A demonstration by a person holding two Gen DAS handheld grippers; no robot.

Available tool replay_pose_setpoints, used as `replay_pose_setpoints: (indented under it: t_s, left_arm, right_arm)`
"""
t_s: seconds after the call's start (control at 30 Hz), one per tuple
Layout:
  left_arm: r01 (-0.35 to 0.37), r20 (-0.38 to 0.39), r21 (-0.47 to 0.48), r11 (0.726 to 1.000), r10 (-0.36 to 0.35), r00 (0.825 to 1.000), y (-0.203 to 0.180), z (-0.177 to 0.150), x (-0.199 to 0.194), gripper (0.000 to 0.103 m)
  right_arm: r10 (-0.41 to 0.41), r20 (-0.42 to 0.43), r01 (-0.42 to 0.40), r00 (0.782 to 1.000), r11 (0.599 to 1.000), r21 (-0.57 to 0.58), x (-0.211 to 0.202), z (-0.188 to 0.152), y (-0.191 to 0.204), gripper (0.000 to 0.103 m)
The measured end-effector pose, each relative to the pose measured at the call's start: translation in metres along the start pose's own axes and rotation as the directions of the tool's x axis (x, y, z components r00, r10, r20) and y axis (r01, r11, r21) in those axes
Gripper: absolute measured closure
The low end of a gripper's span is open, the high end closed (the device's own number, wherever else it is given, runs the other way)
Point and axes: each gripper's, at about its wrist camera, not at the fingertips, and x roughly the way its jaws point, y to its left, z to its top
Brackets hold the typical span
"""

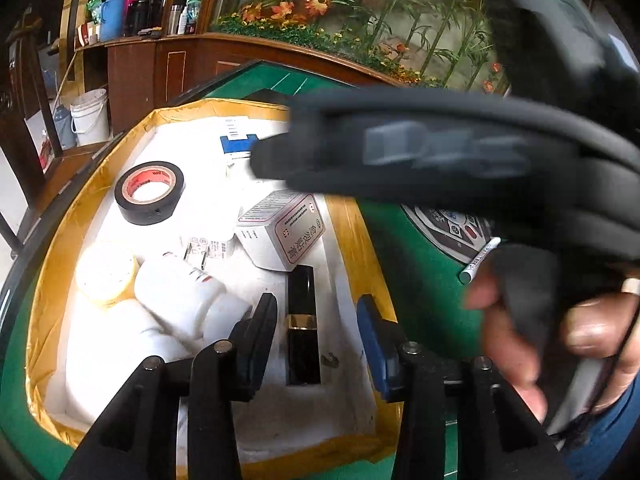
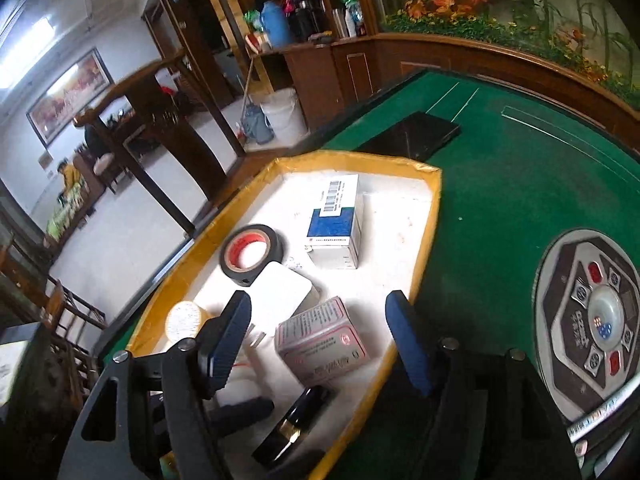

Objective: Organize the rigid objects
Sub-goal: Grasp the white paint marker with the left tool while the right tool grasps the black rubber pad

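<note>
A white foam tray point(image 1: 344, 264) with yellow taped edges point(image 2: 434, 200) holds a black tape roll point(image 1: 150, 193) point(image 2: 252, 254), a grey medicine box point(image 1: 282, 230) point(image 2: 322, 340), a blue and white box point(image 2: 338, 226), a white plug adapter point(image 2: 282, 294), a yellow-lidded jar point(image 1: 106, 272) point(image 2: 183, 320), a white bottle point(image 1: 180, 292) and a black lipstick tube point(image 1: 303, 326) point(image 2: 292, 426). My left gripper point(image 1: 316, 320) is open, its fingers either side of the lipstick tube. My right gripper point(image 2: 318, 332) is open above the grey box; it crosses the left wrist view as a blurred black body point(image 1: 440, 148).
The tray sits on a green felt mahjong table point(image 2: 500, 184) with a round control panel point(image 2: 596, 312) at the right. A marker pen point(image 1: 478, 260) lies by the panel. A black flat case point(image 2: 412, 134) lies behind the tray. A bare hand point(image 1: 560, 340) holds the right tool.
</note>
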Motion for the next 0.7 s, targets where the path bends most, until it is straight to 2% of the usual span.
replay_pose_setpoints:
  t_s: [0.13, 0.2, 0.37, 0.47, 0.57, 0.63, 0.7]
  left_arm:
    - [-0.021, 0.028, 0.011, 1.000, 0.021, 0.999, -0.006, -0.003, -0.011, 0.059]
    - [0.005, 0.049, 0.017, 1.000, -0.005, 0.999, -0.011, -0.003, -0.021, 0.059]
    - [0.027, 0.078, 0.083, 0.996, -0.033, 0.996, -0.037, -0.005, -0.035, 0.059]
    - [0.042, 0.069, 0.140, 0.989, -0.052, 0.996, -0.058, -0.007, -0.034, 0.053]
    - [0.060, 0.036, 0.212, 0.975, -0.070, 0.997, -0.089, -0.010, -0.025, 0.053]
    - [0.079, 0.002, 0.248, 0.966, -0.082, 0.997, -0.107, -0.009, -0.015, 0.053]
    - [0.112, -0.027, 0.285, 0.952, -0.109, 0.994, -0.124, -0.006, -0.004, 0.053]
  right_arm:
    - [0.038, 0.068, -0.040, 0.997, 0.999, 0.030, -0.041, -0.015, -0.014, 0.034]
    - [0.046, 0.099, -0.052, 0.994, 0.997, 0.054, -0.062, -0.026, -0.026, 0.034]
    - [0.001, 0.147, -0.024, 0.989, 0.988, 0.154, -0.115, -0.065, -0.078, 0.034]
    - [-0.070, 0.189, 0.023, 0.980, 0.971, 0.237, -0.151, -0.091, -0.117, 0.034]
    - [-0.195, 0.232, 0.111, 0.953, 0.937, 0.332, -0.186, -0.118, -0.158, 0.034]
    - [-0.293, 0.244, 0.168, 0.925, 0.888, 0.428, -0.208, -0.138, -0.194, 0.034]
    - [-0.352, 0.231, 0.197, 0.907, 0.839, 0.507, -0.220, -0.151, -0.219, 0.034]
